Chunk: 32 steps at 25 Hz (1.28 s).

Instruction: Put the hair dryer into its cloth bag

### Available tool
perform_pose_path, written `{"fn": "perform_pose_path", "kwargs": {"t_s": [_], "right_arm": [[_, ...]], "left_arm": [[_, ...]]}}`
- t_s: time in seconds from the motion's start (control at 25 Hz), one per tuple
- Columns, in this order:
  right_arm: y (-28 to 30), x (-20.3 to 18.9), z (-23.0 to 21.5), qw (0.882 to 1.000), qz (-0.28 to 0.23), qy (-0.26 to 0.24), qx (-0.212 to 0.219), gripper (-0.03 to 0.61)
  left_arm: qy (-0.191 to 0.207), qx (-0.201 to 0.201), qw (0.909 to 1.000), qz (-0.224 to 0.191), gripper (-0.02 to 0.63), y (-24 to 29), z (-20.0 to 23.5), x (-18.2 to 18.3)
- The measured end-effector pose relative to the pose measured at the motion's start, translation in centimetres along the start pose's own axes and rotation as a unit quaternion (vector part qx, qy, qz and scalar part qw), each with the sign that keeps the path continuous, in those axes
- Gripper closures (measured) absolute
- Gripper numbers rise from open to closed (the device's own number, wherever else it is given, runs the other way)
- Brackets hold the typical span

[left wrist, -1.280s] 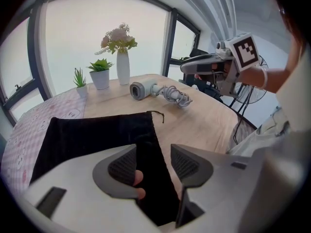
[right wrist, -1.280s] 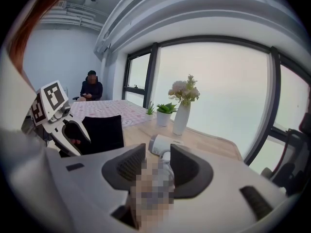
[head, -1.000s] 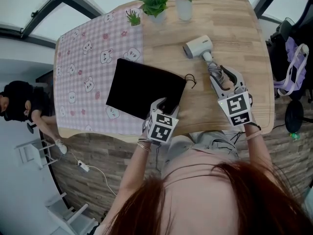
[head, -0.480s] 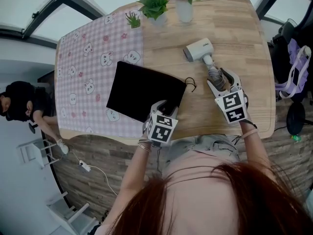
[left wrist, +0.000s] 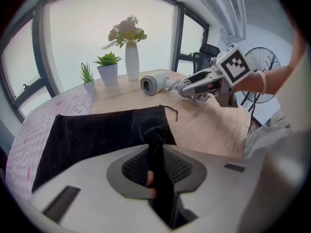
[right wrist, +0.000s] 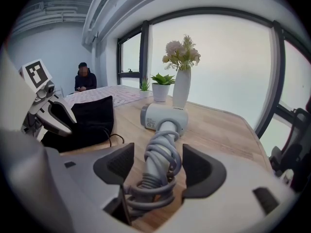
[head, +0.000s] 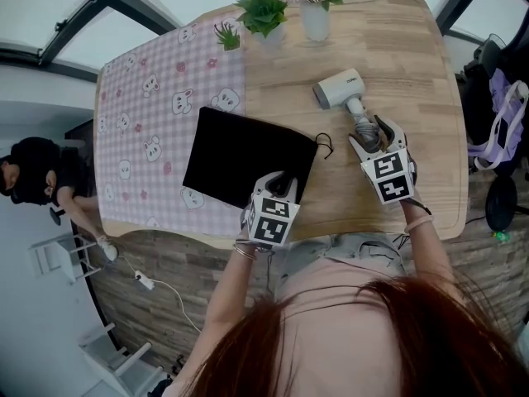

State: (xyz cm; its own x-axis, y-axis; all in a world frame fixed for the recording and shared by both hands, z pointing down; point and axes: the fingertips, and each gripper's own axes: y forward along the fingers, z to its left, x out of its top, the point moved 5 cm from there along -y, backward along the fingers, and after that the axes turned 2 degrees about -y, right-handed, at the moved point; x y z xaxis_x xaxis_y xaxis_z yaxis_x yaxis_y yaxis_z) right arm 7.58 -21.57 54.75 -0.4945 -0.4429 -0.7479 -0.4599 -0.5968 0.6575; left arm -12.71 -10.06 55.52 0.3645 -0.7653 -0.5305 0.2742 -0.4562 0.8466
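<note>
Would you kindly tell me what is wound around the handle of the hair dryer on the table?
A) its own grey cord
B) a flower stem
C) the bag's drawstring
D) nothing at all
A: the right gripper view shows the grey cord coiled around the handle of the white hair dryer.

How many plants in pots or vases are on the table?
3, at the far edge of the table: a white vase of flowers, a leafy potted plant beside it, then a small spiky plant.
</note>
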Motion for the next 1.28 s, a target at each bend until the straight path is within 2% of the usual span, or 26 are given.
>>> {"fn": "perform_pose_path", "kwargs": {"t_s": [0.6, 0.68, 0.8, 1.28], "right_arm": [[2.7, -1.0, -0.4, 0.999, 0.027, 0.025, 0.006, 0.288], [3.1, -1.1, -0.3, 0.999, 0.031, 0.028, 0.008, 0.3], [3.3, -1.4, -0.2, 0.999, 0.039, 0.029, 0.012, 0.36], [2.6, -1.0, -0.5, 1.0, 0.016, 0.024, 0.008, 0.362]], "left_arm": [[-0.032, 0.012, 0.9985, -0.043, 0.558, -2.5, 1.1, 3.4], [-0.038, 0.018, 0.9979, -0.048, 0.567, -2.9, 1.2, 3.7], [-0.044, 0.023, 0.9975, -0.051, 0.575, -3.1, 1.4, 3.9], [-0.05, 0.036, 0.9963, -0.059, 0.577, -4.2, 2.2, 5.2]]}}
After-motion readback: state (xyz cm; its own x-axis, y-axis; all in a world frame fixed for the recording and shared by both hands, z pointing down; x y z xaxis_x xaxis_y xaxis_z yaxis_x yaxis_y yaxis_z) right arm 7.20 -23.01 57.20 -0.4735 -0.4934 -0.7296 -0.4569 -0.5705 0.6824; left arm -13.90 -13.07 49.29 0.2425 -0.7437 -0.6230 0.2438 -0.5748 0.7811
